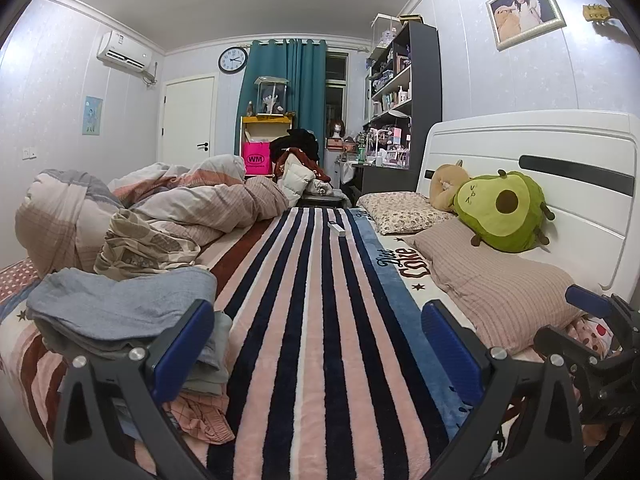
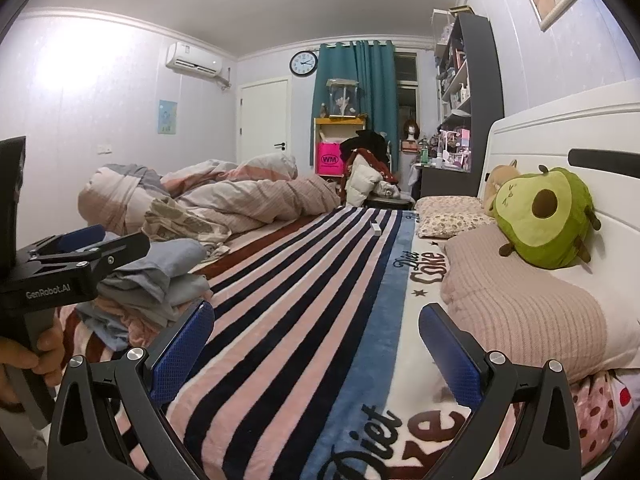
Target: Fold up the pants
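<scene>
Left wrist view: pants (image 1: 120,308), soft, light, limp grey-blue cloth heaped on bed (image 1: 320,320) at left; best taken at waistband corners; left tool (image 1: 320,356) and right tool (image 2: 316,356) both spread, empty.

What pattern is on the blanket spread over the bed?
Dark navy, pink and white stripes on the blanket, clearest in the left wrist view.

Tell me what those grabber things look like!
Each gripper, left and right, has two black angular metal arms with silver bolts. The fingers wear bright blue pads with a bumpy mesh texture. The left one's black body reads "GenRobot.AI" in pale letters, and a hand grips its handle.
</scene>
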The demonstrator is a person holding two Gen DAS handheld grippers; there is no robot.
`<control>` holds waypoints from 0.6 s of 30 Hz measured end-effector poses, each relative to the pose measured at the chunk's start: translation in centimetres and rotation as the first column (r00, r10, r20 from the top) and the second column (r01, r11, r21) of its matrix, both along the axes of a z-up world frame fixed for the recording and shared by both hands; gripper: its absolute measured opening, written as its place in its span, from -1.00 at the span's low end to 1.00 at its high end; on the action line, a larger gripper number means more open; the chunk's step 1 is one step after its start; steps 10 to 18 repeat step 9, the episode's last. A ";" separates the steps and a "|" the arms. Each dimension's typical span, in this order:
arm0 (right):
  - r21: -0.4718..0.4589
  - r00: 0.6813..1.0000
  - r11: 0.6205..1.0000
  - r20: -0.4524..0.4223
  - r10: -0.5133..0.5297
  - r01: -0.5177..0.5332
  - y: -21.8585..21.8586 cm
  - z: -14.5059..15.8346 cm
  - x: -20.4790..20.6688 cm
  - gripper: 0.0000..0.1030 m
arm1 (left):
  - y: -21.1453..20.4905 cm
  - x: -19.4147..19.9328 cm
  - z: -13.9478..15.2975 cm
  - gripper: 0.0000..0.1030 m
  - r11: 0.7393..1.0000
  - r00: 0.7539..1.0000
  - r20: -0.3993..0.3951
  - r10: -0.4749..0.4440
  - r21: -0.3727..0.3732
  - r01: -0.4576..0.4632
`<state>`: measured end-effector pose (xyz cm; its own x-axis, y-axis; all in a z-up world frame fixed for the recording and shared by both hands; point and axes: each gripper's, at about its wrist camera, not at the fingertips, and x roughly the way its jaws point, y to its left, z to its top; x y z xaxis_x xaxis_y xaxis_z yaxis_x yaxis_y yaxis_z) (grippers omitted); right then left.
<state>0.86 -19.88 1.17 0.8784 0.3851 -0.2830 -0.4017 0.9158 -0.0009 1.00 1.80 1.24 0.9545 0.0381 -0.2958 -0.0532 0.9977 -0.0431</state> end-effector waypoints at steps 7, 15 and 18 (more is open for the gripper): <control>0.007 1.000 1.000 -0.004 0.000 0.000 -0.3 -0.1 0.1 0.99 | -0.1 0.1 -0.1 0.98 1.000 1.000 -0.005 -0.018 0.003 0.018; 0.013 1.000 1.000 0.005 0.009 -0.009 -0.5 -0.1 0.1 0.98 | -0.1 0.0 -0.2 0.99 1.000 1.000 0.001 -0.014 -0.003 0.014; 0.013 1.000 1.000 0.005 0.009 -0.009 -0.5 -0.1 0.1 0.98 | -0.1 0.0 -0.2 0.99 1.000 1.000 0.001 -0.014 -0.003 0.014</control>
